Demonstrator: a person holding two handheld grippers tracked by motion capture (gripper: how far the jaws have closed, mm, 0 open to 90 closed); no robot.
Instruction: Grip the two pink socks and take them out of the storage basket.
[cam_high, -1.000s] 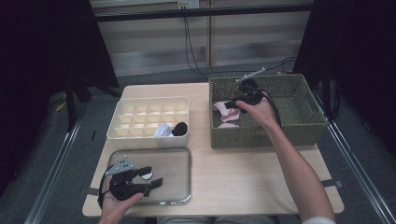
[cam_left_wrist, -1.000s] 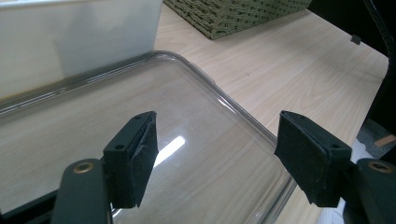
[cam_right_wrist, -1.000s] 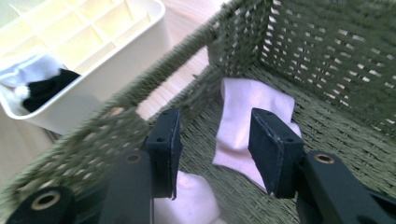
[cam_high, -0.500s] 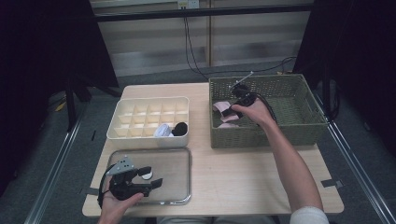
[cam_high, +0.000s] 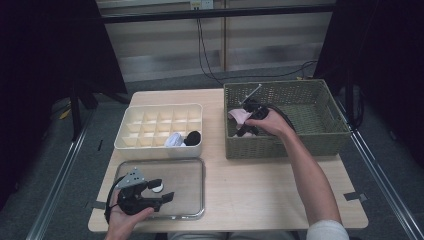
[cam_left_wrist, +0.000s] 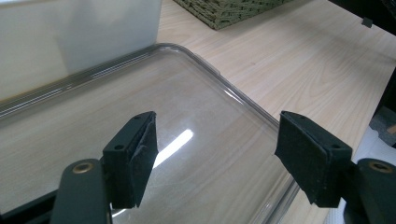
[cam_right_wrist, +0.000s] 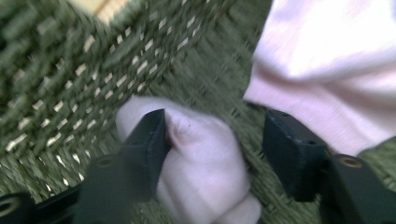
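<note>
A rolled pale pink sock (cam_right_wrist: 205, 172) lies on the floor of the green woven basket (cam_high: 300, 140). My right gripper (cam_right_wrist: 215, 144) points down over it with the jaws on either side. They have just been opening: the left pad (cam_right_wrist: 156, 140) touches the roll and the right pad stands clear. More pink cloth (cam_right_wrist: 336, 70) lies beside it, and shows from above as pink socks (cam_high: 239, 116) in the basket's left end by my right gripper (cam_high: 246, 129). My left gripper (cam_high: 162, 191) hovers open and empty over a clear plastic lid (cam_left_wrist: 201, 79).
A white divided box (cam_high: 150, 125) stands left of the basket, with a white sock (cam_high: 173, 140) and a black sock (cam_high: 193, 136) in its front cells. Bare wooden table (cam_high: 260, 190) spreads between the lid and the person's right forearm. Cables hang behind the table.
My right gripper has sunk deeper into the basket and shifted toward its near left corner, over the pink socks. The left gripper has stayed put over the lid.
</note>
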